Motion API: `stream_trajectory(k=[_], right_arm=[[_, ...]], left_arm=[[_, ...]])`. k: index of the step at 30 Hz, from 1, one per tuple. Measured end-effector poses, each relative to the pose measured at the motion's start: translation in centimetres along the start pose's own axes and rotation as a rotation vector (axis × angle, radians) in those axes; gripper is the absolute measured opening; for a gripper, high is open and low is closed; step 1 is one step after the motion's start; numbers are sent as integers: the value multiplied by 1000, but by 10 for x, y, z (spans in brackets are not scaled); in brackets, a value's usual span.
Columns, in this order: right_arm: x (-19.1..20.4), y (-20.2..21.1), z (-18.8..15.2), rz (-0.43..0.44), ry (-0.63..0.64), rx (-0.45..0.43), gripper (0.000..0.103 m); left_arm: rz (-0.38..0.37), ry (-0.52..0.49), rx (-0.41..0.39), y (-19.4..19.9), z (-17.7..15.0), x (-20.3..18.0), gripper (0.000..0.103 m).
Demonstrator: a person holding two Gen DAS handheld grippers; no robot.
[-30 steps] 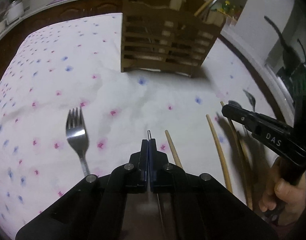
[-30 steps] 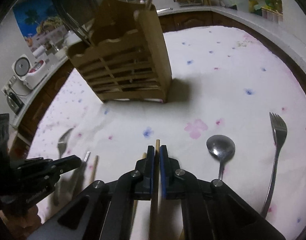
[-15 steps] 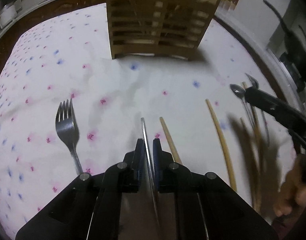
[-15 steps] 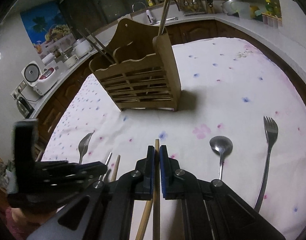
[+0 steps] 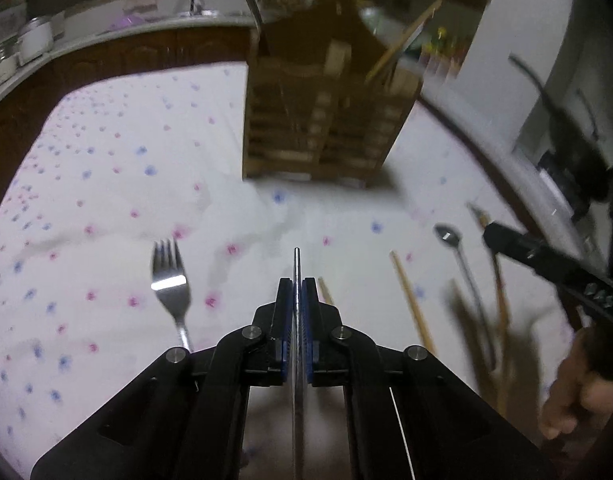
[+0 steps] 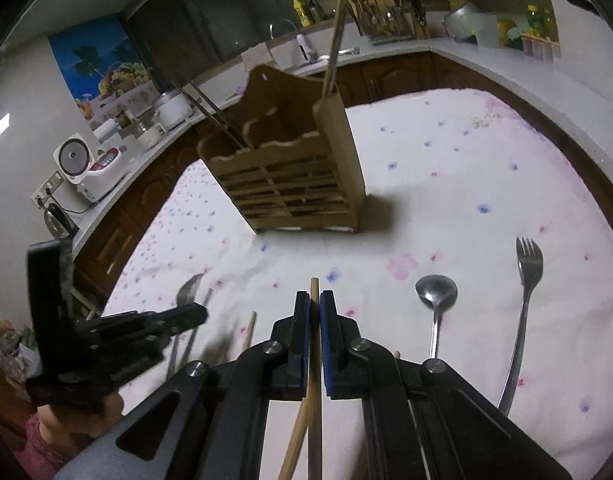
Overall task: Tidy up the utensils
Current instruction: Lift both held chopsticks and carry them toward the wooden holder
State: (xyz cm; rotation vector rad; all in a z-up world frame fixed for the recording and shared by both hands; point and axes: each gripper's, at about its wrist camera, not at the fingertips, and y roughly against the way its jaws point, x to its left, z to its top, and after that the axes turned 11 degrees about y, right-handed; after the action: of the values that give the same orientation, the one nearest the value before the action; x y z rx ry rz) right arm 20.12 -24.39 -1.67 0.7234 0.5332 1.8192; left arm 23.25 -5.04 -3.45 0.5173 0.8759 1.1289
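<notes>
Above the cloth, I've my left gripper (image 5: 297, 292) clamped on a metal chopstick (image 5: 296, 264) and right gripper (image 6: 314, 308) on a wooden chopstick (image 6: 314, 292), carrying both toward the wooden holder (image 6: 290, 172), next needing compartment alignment.

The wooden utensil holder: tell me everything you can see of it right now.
The wooden utensil holder is a light-brown slatted box with a taller scalloped back panel and scalloped front dividers forming compartments. It stands upright on the flowered tablecloth, beyond both grippers, neither touching it. A wooden chopstick sticks up from its right end; dark metal utensil handles lean out of the left compartment. How many compartments it has is unclear.
</notes>
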Motion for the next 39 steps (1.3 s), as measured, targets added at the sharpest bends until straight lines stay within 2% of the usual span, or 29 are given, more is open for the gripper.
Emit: stream_trajectory(k=[6,19,27,39], right_arm=[[17,21,7,8,41,-46,5],[38,63,14,2,90,-136,5],[48,75,18,3,118,-167,5],[56,84,19,12,128,-195,5]], left_arm=[[-71,12,-98,51,2,-7,3],[-153,32,-205,114,-1,-7,3],[-176,45,-238,127,-2,-5,3],[-256,36,-289,148,-2,-15,3]])
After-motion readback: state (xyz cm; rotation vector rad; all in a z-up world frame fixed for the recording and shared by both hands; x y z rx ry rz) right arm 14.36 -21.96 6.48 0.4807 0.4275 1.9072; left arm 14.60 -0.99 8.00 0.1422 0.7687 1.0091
